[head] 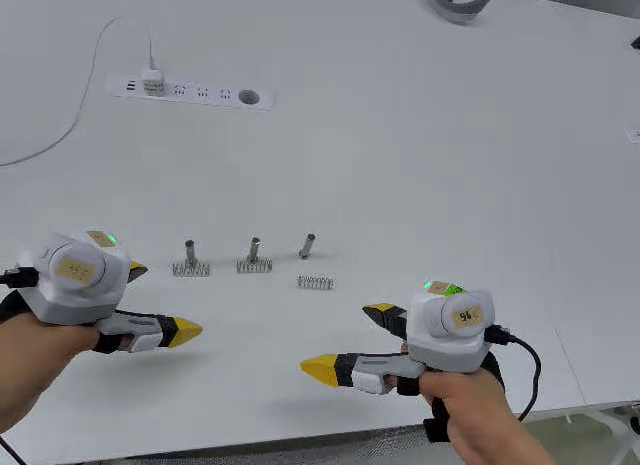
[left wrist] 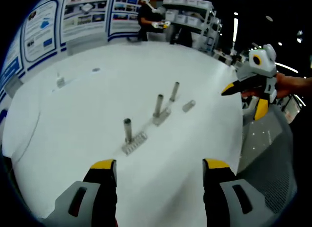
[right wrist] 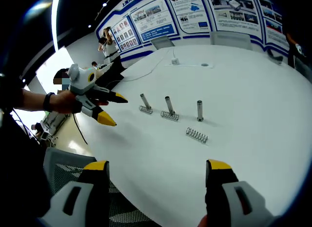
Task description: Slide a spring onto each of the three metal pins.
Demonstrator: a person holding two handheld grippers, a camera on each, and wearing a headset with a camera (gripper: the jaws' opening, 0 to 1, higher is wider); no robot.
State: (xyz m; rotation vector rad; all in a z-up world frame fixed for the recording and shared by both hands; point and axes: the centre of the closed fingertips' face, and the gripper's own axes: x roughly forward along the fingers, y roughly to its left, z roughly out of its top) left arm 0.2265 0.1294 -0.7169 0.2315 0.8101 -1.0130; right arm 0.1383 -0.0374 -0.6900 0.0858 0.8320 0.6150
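power strip (head: 190,91), charger (head: 152,82) plugged in; wall posters (right wrist: 195,10)

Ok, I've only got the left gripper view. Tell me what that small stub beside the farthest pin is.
Observer: It is a spring lying on its side on the table, apart from the end pin. The right gripper view shows its coils.
Operator: Now tell me what the right gripper is carrying.
Observer: Nothing. Its own view shows the right gripper open, with nothing between its jaws.
Operator: Report whatever lies beyond the pins.
Observer: The head view shows a white power strip with a plug in it, on the far side of the table.
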